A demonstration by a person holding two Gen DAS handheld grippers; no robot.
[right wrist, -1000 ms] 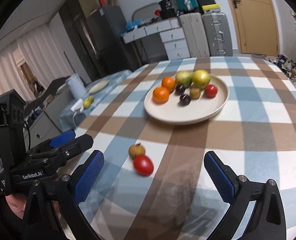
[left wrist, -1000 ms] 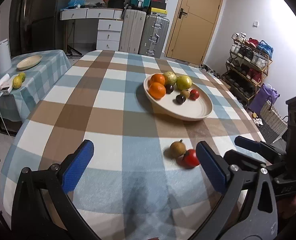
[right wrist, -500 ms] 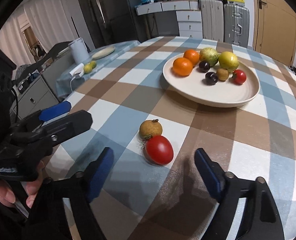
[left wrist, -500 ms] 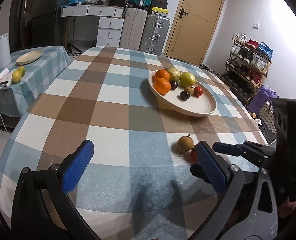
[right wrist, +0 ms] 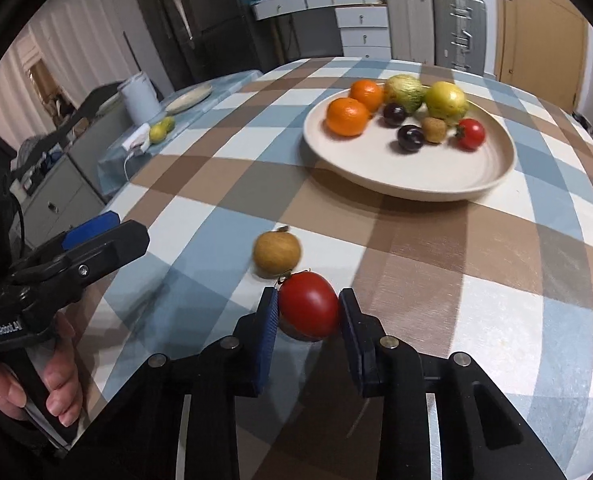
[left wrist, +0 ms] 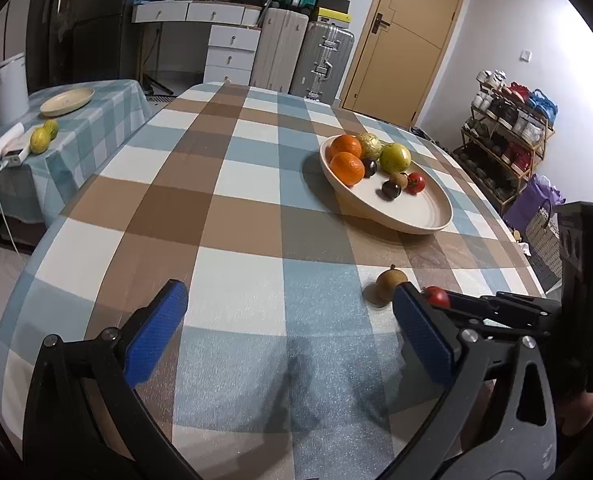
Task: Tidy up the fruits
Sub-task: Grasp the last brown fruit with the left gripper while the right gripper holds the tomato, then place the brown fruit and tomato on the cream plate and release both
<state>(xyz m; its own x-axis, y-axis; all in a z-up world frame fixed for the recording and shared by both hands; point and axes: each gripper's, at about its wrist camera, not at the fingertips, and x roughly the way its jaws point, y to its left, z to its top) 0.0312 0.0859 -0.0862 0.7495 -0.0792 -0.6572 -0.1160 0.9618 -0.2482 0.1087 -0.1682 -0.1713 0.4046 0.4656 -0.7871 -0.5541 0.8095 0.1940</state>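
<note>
Glossy smooth tomato (right wrist: 308, 306), matt checked cloth tablecloth (right wrist: 456, 288), matt ceramic-looking plate (right wrist: 408, 168).

bg: tan door (left wrist: 410, 36) | suitcases (left wrist: 304, 56) + white drawers (left wrist: 232, 54) by wall | shoe rack (left wrist: 504, 140) rt | side table (left wrist: 76, 128) lft

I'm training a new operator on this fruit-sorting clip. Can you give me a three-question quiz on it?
1. True or false: the left gripper holds a fruit.
2. What sits between the right gripper pads? A) orange B) tomato C) plum
3. Fill in: the brown fruit lies on the ____, not on the plate.

Key: 1. False; it is open and empty. 2. B, the tomato; the jaws are closing, pads touching its sides. 3. Tablecloth.
</note>
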